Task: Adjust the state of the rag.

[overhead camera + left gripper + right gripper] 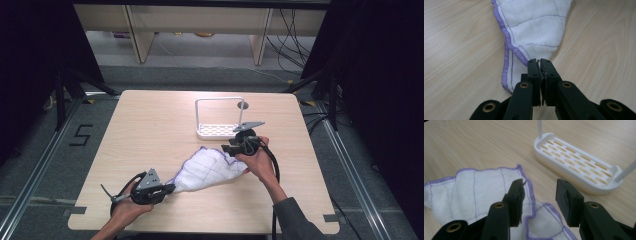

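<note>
White slotted rack (218, 129) with a tall wire handle loop stands on the surface (150, 130), just beyond the right gripper (231, 149); its tray holds nothing, with bare slots seen in the right gripper view (576, 162).

White cloth (212, 170) with purple stitched edge and grid lines lies crumpled on the surface between the two grippers, stretched from the left gripper (170, 188) up toward the right one.

Left gripper: low at the near edge of the surface, held in the left hand (127, 207), pointing level toward the cloth. Jaws together, clamped on a pinched corner of the cloth (534, 32); fabric squeezed between the pads (539, 75), the rest fanning out ahead of it.

Right gripper: held in the right hand (260, 160), forearm coming in from the lower right in a grey sleeve (295, 220), tilted down over the far end of the cloth. Jaws apart, nothing gripped; cloth edge (486, 192) lies under and beside the near jaw, with the rack ahead of the far jaw.

Writing: black tape marking shaped like "5" on the floor (82, 134), well off to the far side of the left gripper. No labels readable on cloth or rack.
</note>
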A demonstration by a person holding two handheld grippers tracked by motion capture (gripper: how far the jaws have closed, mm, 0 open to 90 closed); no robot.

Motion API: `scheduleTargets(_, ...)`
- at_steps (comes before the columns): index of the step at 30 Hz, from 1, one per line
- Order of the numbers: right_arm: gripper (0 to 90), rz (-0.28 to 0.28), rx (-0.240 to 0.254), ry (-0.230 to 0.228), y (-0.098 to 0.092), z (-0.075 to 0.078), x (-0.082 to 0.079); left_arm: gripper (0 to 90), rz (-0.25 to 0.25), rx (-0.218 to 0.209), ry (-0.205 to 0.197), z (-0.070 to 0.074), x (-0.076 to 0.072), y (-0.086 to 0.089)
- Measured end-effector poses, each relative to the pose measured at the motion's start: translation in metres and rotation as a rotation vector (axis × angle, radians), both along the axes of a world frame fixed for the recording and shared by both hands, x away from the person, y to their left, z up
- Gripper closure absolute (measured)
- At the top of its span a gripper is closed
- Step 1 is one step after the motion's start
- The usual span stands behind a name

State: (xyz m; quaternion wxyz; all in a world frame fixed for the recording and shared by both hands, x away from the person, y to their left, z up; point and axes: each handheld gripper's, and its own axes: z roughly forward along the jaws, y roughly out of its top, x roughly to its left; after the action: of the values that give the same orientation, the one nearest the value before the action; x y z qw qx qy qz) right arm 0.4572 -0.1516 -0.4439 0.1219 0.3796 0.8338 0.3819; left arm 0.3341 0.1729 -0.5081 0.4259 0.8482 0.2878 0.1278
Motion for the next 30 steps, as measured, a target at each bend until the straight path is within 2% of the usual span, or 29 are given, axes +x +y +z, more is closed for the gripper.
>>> scheduleTargets(1, 59.2, 0.011, -0.001, 0.008, 0.005, -0.001, 0.003, 86.0, 0.010, -0.030, 0.004, -0.001, -0.001, -0.002)
scheduleTargets(2, 59.8, 0.017, -0.012, 0.036, 0.010, -0.001, 0.006, 85.9, 0.011, -0.032, 0.003, -0.001, -0.001, -0.001)
scheduleTargets(3, 60.4, 0.019, -0.002, 0.026, 0.015, -0.004, 0.009, 85.8, 0.012, -0.033, 0.003, -0.001, 0.000, -0.001)
scheduleTargets(5, 61.4, 0.034, -0.028, 0.054, 0.026, -0.006, 0.016, 85.7, 0.013, -0.035, 0.006, -0.001, 0.000, -0.001)
scheduleTargets(6, 61.8, 0.036, -0.041, 0.066, 0.029, -0.007, 0.017, 85.7, 0.008, -0.022, 0.009, 0.000, 0.001, 0.000)
scheduleTargets(7, 62.2, 0.042, -0.049, 0.071, 0.031, -0.008, 0.019, 85.6, 0.006, -0.026, 0.005, -0.001, 0.001, 0.000)
scheduleTargets(8, 62.8, 0.039, -0.050, 0.081, 0.036, -0.012, 0.023, 85.6, 0.001, 0.002, 0.001, 0.000, 0.002, 0.002)
scheduleTargets(10, 64.1, 0.042, -0.060, 0.102, 0.040, -0.015, 0.027, 85.5, -0.001, 0.004, -0.001, 0.000, 0.002, 0.002)
scheduleTargets(11, 65.3, 0.049, -0.058, 0.122, 0.043, -0.020, 0.030, 85.5, 0.007, -0.026, 0.006, 0.000, 0.001, 0.000)
scheduleTargets(12, 66.3, 0.043, -0.063, 0.136, 0.044, -0.022, 0.031, 85.4, 0.004, -0.018, 0.004, 0.000, 0.001, 0.001)
scheduleTargets(13, 68.2, 0.050, -0.064, 0.157, 0.045, -0.024, 0.032, 85.4, 0.015, -0.039, 0.007, -0.001, 0.001, 0.000)
scheduleTargets(14, 68.2, 0.050, -0.064, 0.157, 0.045, -0.024, 0.032, 85.4, 0.015, -0.039, 0.007, -0.001, 0.001, 0.000)
scheduleTargets(15, 78.5, 0.058, -0.074, 0.168, 0.047, -0.030, 0.033, 85.4, 0.015, -0.038, 0.007, -0.001, 0.001, 0.000)
scheduleTargets(16, 78.5, 0.058, -0.074, 0.168, 0.047, -0.030, 0.033, 85.4, 0.015, -0.038, 0.007, -0.001, 0.001, 0.000)
scheduleTargets(17, 82.4, 0.066, -0.075, 0.177, 0.047, -0.030, 0.033, 85.4, 0.019, -0.040, 0.003, -0.001, 0.001, 0.000)
scheduleTargets(18, 89.4, 0.082, -0.040, 0.177, 0.046, -0.029, 0.031, 85.4, 0.016, -0.040, 0.006, -0.001, 0.001, 0.000)
scheduleTargets(19, 89.7, 0.077, -0.026, 0.163, 0.046, -0.028, 0.029, 85.4, 0.017, -0.041, 0.004, -0.001, 0.001, 0.000)
scheduleTargets(20, 90.0, 0.081, -0.029, 0.186, 0.046, -0.023, 0.024, 85.5, 0.018, -0.042, 0.003, -0.001, 0.001, 0.000)
scheduleTargets(22, 90.0, 0.098, -0.043, 0.146, 0.044, -0.018, 0.021, 85.5, 0.016, -0.035, 0.001, -0.001, 0.001, 0.000)
scheduleTargets(24, 90.0, 0.114, -0.019, 0.121, 0.042, -0.011, 0.014, 85.5, 0.011, -0.027, 0.000, -0.001, 0.001, 0.000)
scheduleTargets(25, 90.0, 0.116, -0.032, 0.128, 0.039, -0.005, 0.010, 85.5, 0.003, 0.000, -0.006, 0.000, 0.002, 0.001)
scheduleTargets(26, 89.9, 0.111, -0.028, 0.100, 0.038, -0.003, 0.008, 85.4, 0.002, 0.002, -0.007, 0.000, 0.002, 0.001)
scheduleTargets(27, 86.3, 0.089, -0.029, 0.093, 0.037, -0.002, 0.008, 85.4, 0.008, -0.007, -0.007, 0.000, 0.002, 0.000)
scheduleTargets(28, 83.1, 0.096, -0.043, 0.091, 0.034, -0.001, 0.011, 85.3, 0.004, -0.006, -0.005, 0.000, 0.002, 0.000)
scheduleTargets(30, 77.8, 0.073, -0.065, 0.091, 0.032, -0.006, 0.018, 85.1, 0.014, -0.023, -0.005, -0.001, 0.001, -0.001)
